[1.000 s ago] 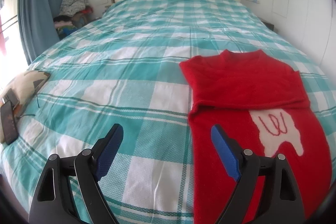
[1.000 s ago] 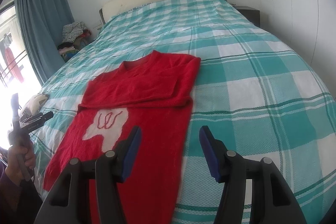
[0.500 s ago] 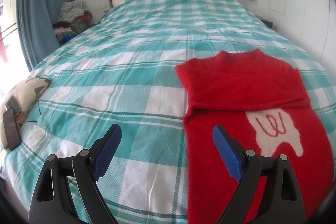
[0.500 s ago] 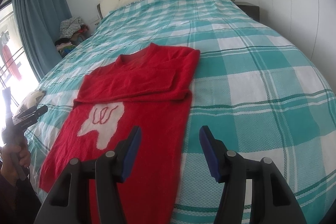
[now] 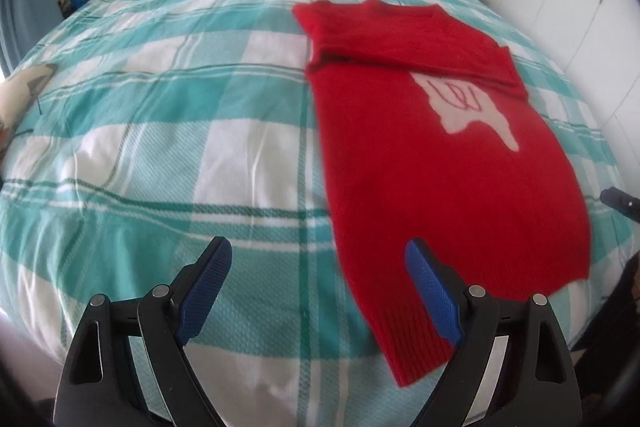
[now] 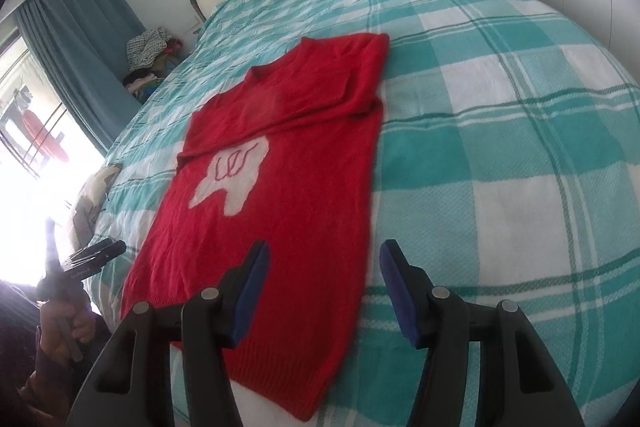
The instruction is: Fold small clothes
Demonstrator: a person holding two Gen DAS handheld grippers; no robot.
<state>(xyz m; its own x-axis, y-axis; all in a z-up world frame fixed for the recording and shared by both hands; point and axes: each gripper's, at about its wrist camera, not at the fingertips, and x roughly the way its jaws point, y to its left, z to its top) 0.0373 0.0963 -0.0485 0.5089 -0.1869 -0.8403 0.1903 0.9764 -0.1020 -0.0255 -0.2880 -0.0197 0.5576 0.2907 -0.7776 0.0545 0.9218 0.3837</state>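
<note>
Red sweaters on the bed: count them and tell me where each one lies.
1. The red sweater lies flat on the checked bedspread near the foot of the bed, sleeves folded across its chest. Nothing else red shows on the bed.

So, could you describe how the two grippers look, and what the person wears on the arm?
Both the left gripper and the right gripper have glossy black plastic arms with slot-shaped cutouts and round silver rivets. Their fingers carry blue ribbed pads. In the right wrist view, the left gripper's handle bears small white lettering, too small to read, and the hand holding it emerges from a dark sleeve.
</note>
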